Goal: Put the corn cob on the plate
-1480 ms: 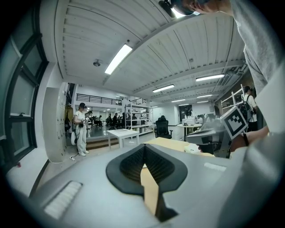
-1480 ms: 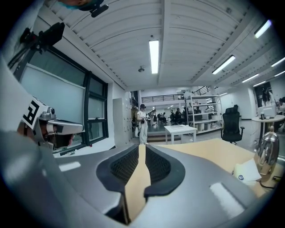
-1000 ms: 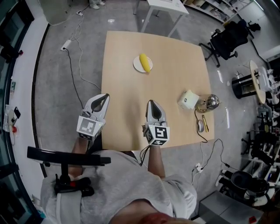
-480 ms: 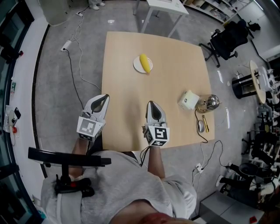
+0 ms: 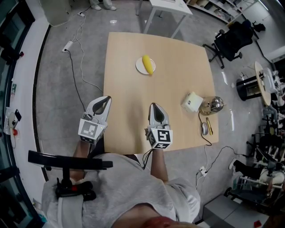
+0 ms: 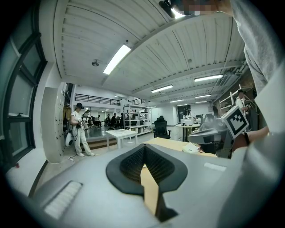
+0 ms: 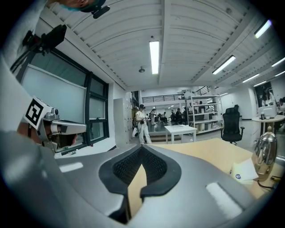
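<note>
A yellow corn cob [image 5: 147, 63] lies on a small white plate [image 5: 140, 66] on the far half of the tan table [image 5: 178, 80]. Both grippers hover over the table's near edge, far from the plate. The left gripper [image 5: 106, 98] is at the near left corner, its jaws shut with nothing between them [image 6: 143, 148]. The right gripper [image 5: 153, 105] is at the near middle, also shut and empty [image 7: 141, 149]. Each gripper view looks level across the room; neither shows the corn clearly.
A white box [image 5: 192, 101] and a shiny metal kettle [image 5: 213, 104] stand at the table's right side, with a mouse [image 5: 204, 128] and a yellow pen [image 5: 209, 126] nearer. A black office chair [image 5: 229, 42] and a white table [image 5: 167, 6] stand beyond. Cables run on the floor.
</note>
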